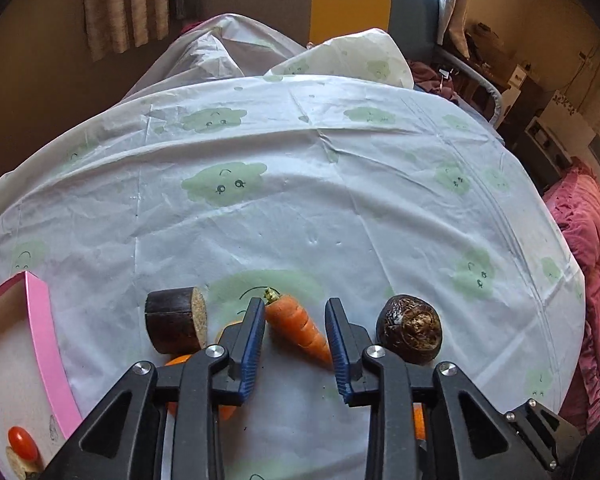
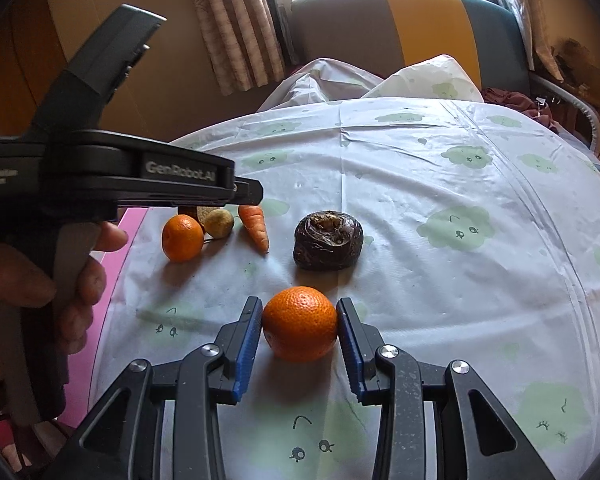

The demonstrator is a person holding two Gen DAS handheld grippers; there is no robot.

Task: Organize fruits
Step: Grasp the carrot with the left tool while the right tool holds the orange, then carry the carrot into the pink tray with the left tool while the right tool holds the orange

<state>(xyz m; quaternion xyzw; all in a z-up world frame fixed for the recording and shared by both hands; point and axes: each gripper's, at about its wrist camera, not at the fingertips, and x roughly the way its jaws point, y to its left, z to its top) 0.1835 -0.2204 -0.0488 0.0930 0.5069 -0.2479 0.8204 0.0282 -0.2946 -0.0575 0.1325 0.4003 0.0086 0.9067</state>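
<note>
**Gripping one orange, lining up on the carrot**

Sorting produce on a cloth-covered table (image 2: 440, 208), mid-step, toward a pink box (image 1: 40, 320). Right gripper (image 2: 299, 322) closed on an orange (image 2: 300, 324), both blue ribbed pads pressed against its dimpled, glossy skin, well in front of the carrot (image 2: 256, 228). Left gripper (image 1: 296, 332) open, jaws straddling that same carrot (image 1: 296, 330), pads not pressing on it.

Judged next: closing the left jaws on the carrot's thicker end, since a smooth taper may slip out, then carrying both pieces over to the box.

Around the carrot: to its left, a dark cut stump (image 1: 176, 320) with a pale, grainy face, a second orange (image 2: 182, 238) and a small dull yellow-brown lump (image 2: 219, 222); to its right, a round dark root (image 1: 410, 328), rough and fibrous on top. Farther left, the pink box, stiff and straight-walled, holding a shiny red cherry tomato (image 1: 22, 442). Beneath everything, thin crinkled sheeting, white with pale green cartoon clouds.
</note>
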